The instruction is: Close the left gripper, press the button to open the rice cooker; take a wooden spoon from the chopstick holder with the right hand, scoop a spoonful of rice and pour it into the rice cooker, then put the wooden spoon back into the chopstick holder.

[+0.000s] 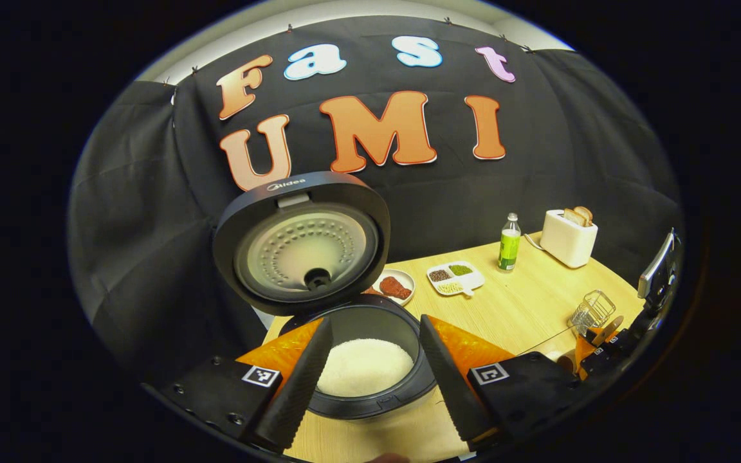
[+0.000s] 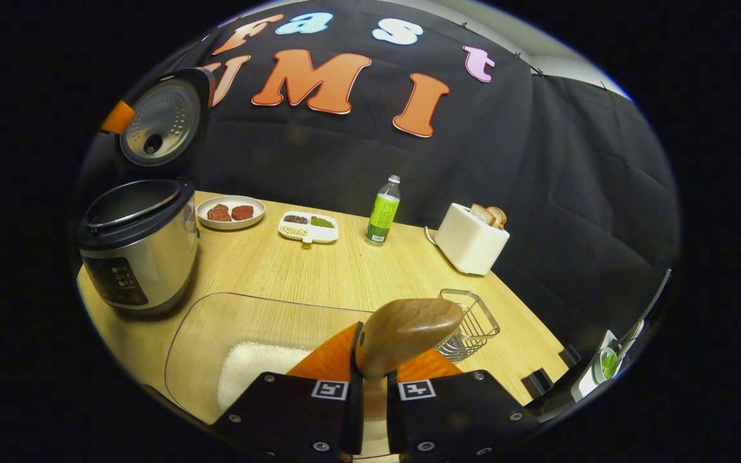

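The left tongs [image 1: 370,370] are standing wide open, holding nothing, over the open rice cooker [image 1: 357,360] containing rice. The right tongs [image 2: 370,379] are gripping the wooden spoon [image 2: 406,334] above the clear rice container [image 2: 216,334] on the desk [image 2: 345,270].

A staged kitchen corner in a recording booth: black cloth [image 2: 538,193] hangs behind a wooden table [image 2: 345,270] carrying a rice cooker [image 2: 139,251], toaster [image 2: 470,244], bottle [image 2: 383,215] and food dishes [image 2: 309,226].
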A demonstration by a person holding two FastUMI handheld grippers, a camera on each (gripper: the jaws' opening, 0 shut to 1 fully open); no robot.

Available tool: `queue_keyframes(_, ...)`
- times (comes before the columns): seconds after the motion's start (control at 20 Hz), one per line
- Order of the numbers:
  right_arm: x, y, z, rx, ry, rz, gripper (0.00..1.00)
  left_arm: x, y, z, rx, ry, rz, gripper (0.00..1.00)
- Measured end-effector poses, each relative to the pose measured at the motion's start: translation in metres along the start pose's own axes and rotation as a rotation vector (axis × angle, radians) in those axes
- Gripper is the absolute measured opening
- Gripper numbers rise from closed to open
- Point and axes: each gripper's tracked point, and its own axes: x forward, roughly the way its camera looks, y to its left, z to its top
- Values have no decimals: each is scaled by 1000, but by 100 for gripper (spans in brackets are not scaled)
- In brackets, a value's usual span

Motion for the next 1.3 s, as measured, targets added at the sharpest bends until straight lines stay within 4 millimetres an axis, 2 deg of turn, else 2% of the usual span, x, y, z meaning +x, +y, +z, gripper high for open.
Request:
queue_keyframes(0.05, -3, -1, -4, 41, 4, -8, 14, 0, -1, 0, 5, 0, -3, 87)
queue_keyframes(0.1, -4, -1, -6, 79, 8, -12, 14, 2, -2, 0, 6, 1, -7, 93)
queue_keyframes(0.15, -5, 1, -7, 102, 12, -15, 14, 4, -2, 0, 5, 3, -8, 87)
queue_keyframes(0.2, -5, 2, -8, 109, 15, -10, 14, 6, -2, -1, 3, 6, -10, 87)
queue_keyframes(0.25, -4, 9, -10, 125, 19, 13, 14, 6, -2, -1, 0, 8, -11, 95)
queue_keyframes(0.3, -4, 11, -6, 138, 14, 18, 14, 8, -3, 0, -1, 8, -14, 87)
queue_keyframes(0.35, -5, 16, -7, 154, 17, 38, 14, 9, -2, 0, 1, 10, -16, 95)
queue_keyframes(0.5, -8, 37, -2, 222, 28, 111, 12, 11, 0, 1, 6, 10, -14, 95)
queue_keyframes(0.55, -9, 44, -2, 247, 37, 136, 14, 12, 0, 1, 6, 12, -15, 95)
queue_keyframes(0.7, -10, 63, 1, 283, 49, 205, 14, 12, 4, 2, 12, 10, -9, 95)
queue_keyframes(0.85, -17, 84, 2, 390, 64, 302, 14, 13, 8, 2, 11, 12, 0, 95)
queue_keyframes(1.3, -2, 78, -7, 670, 177, 336, 14, 11, 6, 2, 3, 15, -10, 95)
